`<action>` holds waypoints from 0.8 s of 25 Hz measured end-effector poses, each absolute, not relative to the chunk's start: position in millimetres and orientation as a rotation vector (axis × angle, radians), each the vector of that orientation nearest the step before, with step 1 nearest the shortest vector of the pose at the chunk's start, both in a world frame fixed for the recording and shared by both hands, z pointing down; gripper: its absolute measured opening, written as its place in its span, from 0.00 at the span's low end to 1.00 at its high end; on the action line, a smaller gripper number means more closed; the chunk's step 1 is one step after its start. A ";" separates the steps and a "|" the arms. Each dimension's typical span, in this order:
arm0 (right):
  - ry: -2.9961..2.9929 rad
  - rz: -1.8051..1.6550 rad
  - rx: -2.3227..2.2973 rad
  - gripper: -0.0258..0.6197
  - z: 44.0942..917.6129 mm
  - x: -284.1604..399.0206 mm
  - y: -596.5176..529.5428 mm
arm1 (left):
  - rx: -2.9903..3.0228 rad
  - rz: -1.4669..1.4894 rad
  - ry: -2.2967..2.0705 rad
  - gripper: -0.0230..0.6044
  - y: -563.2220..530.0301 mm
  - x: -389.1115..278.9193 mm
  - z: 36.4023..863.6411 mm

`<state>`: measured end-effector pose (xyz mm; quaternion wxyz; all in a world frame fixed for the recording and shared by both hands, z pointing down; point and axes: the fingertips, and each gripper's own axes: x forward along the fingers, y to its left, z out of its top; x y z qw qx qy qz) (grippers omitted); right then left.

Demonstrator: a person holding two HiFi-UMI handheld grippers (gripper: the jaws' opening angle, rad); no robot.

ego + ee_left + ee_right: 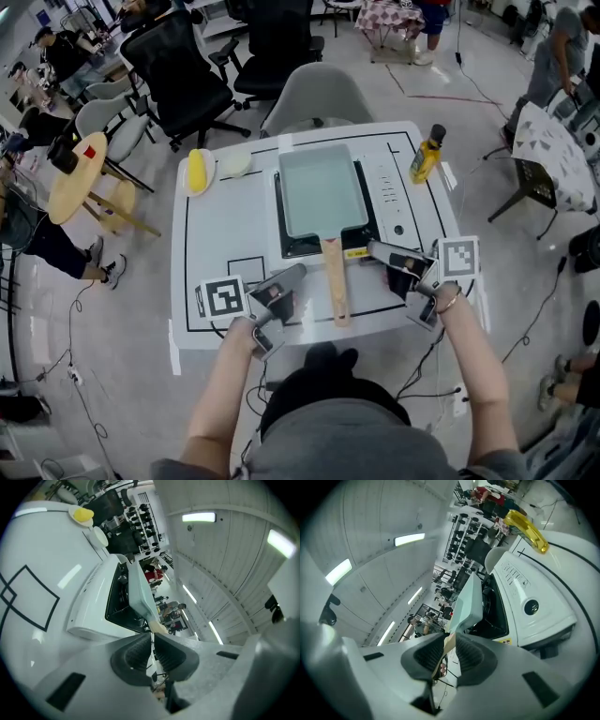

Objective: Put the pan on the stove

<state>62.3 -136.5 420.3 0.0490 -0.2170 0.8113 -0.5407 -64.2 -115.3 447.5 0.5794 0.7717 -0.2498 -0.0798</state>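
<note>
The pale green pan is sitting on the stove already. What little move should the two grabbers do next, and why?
Probably draw both back, clear of the pan. The pale green rectangular pan already rests on the white stove. Its wooden handle lies free between the left gripper and the right gripper, and neither one grips it. The job looks done.

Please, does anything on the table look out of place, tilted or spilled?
Nothing stands out. The pan sits flat on the stove, and its wooden handle points straight toward the near edge of the table. The yellow bottle stands beside the stove. No spill shows.
</note>
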 end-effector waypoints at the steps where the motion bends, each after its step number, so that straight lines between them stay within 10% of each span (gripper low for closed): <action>1: 2.481 -1.622 -0.691 0.16 417.7 63.2 -135.4 | 1.822 -0.176 -0.613 0.07 -116.5 -66.1 447.3; 20: 2.708 -0.985 -1.378 0.05 410.3 92.2 -122.8 | 2.148 0.117 -1.334 0.05 -132.8 -113.0 438.9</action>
